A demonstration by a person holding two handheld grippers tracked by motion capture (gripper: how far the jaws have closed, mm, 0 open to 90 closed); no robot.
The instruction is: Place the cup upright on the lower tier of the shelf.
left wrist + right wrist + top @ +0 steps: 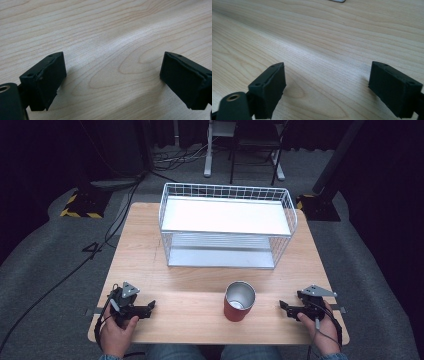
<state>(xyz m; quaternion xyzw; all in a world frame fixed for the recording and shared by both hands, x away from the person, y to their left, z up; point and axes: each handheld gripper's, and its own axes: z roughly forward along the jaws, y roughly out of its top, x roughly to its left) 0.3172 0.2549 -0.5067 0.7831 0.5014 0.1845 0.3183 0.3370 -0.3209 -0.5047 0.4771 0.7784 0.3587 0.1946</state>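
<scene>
cup [239,301] between grippers, rack [227,225] behind

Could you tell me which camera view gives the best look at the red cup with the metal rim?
The high view: the red cup stands upright there, whole and unobstructed, on the wooden table between the two hand-held grippers. The left and right gripper views look down at bare wood between their open jaws, so they add nothing about the cup.

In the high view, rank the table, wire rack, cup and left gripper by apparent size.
1. Table
2. Wire rack
3. and 4. Left gripper and cup: they look alike, so unranked.
</scene>
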